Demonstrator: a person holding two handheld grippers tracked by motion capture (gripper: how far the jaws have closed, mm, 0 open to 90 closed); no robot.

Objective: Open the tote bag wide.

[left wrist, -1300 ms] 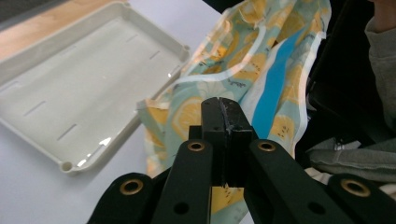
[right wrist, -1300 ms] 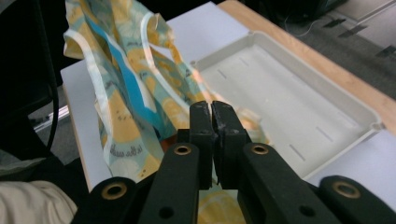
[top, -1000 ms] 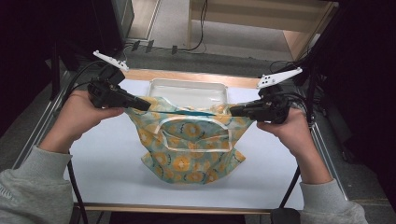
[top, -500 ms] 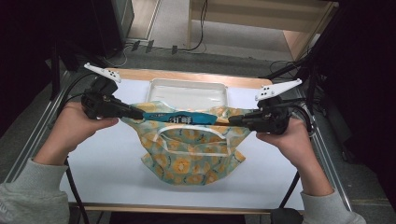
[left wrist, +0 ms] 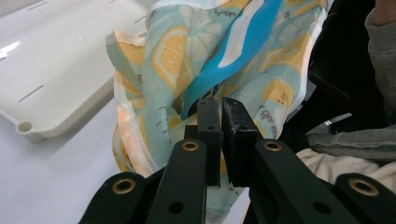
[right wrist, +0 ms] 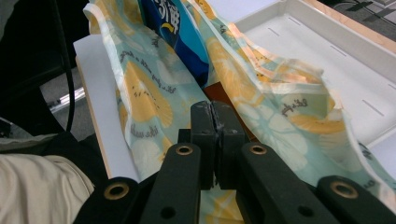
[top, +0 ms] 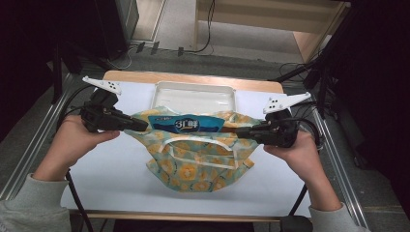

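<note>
We hold a lemon-print cloth bag [top: 200,162] over the middle of the white table [top: 111,179], its mouth stretched between our two tools. Our left gripper [top: 141,126] pinches the bag's left rim, jaws nearly together on the fabric. Our right gripper [top: 241,131] clamps the right rim, jaws pressed tight. A blue snack packet [top: 186,124] stands inside the open mouth. Just beyond the bag, a white plastic tray [top: 193,94] lies on the table's far side.
</note>
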